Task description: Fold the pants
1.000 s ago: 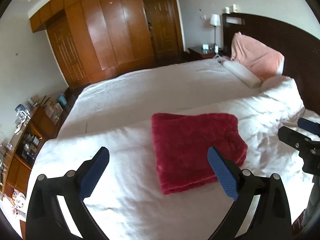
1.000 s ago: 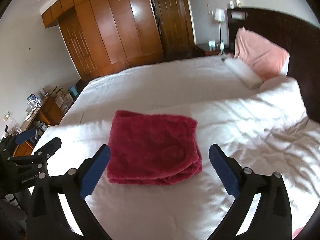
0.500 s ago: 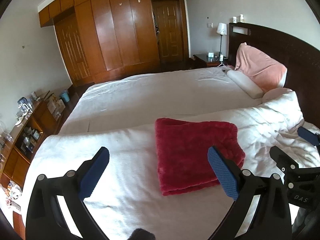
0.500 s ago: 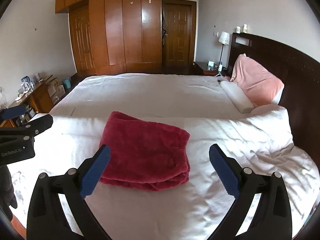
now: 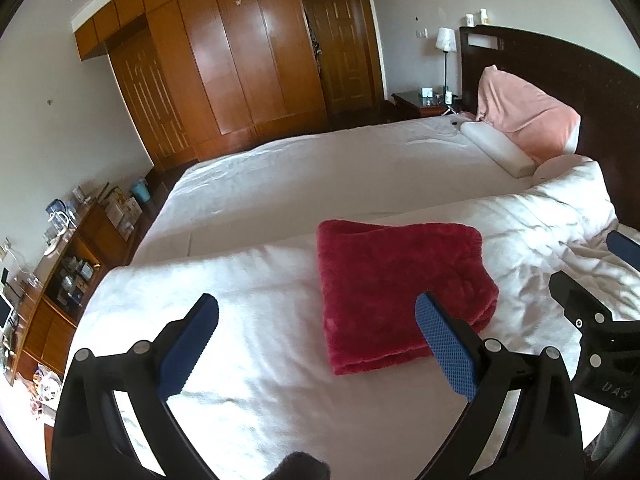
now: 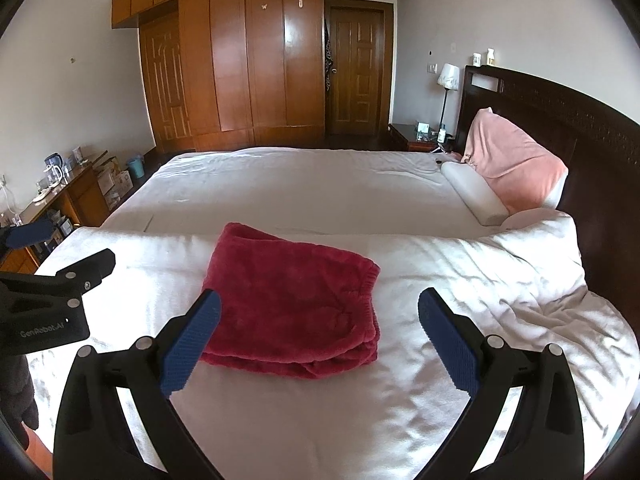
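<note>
- Lying folded into a thick rectangle, one pair of fuzzy red pants [image 5: 400, 288] rests on the rumpled white duvet [image 5: 260, 380] of the bed.
- Two tongs: left tongs [image 5: 316, 344] and right tongs [image 6: 318, 340] both gape wide, holding nothing, blue textured pads.
- Only the right view shows the pants' ribbed waistband [image 6: 370, 280].

Pants [image 5: 400, 292]: red, fleecy, folded into a flat rectangle on the white duvet [image 5: 260, 380], at centre frame.
Left tool [image 5: 316, 348]: fingers spread wide, empty, above the duvet; right pad [image 5: 446, 350] overlaps the pants' near edge in view.
Right tool [image 5: 592, 280]: at 3 o'clock, apart from the pants.
Pillow [image 5: 528, 116]: pink, at 1 o'clock, against the headboard [image 5: 560, 64].
</note>
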Demonstrator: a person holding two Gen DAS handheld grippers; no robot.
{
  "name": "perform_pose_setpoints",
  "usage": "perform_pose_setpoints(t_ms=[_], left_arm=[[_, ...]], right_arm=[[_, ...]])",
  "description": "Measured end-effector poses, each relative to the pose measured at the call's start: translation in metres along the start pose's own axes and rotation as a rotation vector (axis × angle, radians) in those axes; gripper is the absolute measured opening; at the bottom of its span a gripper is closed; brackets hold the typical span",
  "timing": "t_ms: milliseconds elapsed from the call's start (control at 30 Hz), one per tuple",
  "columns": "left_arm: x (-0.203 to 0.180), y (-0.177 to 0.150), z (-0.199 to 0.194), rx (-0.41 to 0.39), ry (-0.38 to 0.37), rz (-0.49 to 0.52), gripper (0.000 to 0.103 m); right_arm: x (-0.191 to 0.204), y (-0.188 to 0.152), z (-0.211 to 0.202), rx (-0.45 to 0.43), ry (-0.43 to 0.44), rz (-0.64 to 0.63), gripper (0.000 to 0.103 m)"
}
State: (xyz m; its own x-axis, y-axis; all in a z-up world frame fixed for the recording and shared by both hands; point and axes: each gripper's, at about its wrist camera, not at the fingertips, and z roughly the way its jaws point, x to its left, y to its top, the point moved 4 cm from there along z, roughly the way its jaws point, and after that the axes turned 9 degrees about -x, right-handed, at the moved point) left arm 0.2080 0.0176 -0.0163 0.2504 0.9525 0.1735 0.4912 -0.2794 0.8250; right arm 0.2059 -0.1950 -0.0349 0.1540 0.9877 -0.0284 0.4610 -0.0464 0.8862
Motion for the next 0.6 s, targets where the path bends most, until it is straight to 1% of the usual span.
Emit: perform_pose_setpoints(t_ms=[600], left_arm=[[-0.011,-0.005,0.003,0.021,0.007,0.050,0.098]], right_arm=[[-0.001,-0.002,-0.006,0.025,-0.013,0.015,0.100]])
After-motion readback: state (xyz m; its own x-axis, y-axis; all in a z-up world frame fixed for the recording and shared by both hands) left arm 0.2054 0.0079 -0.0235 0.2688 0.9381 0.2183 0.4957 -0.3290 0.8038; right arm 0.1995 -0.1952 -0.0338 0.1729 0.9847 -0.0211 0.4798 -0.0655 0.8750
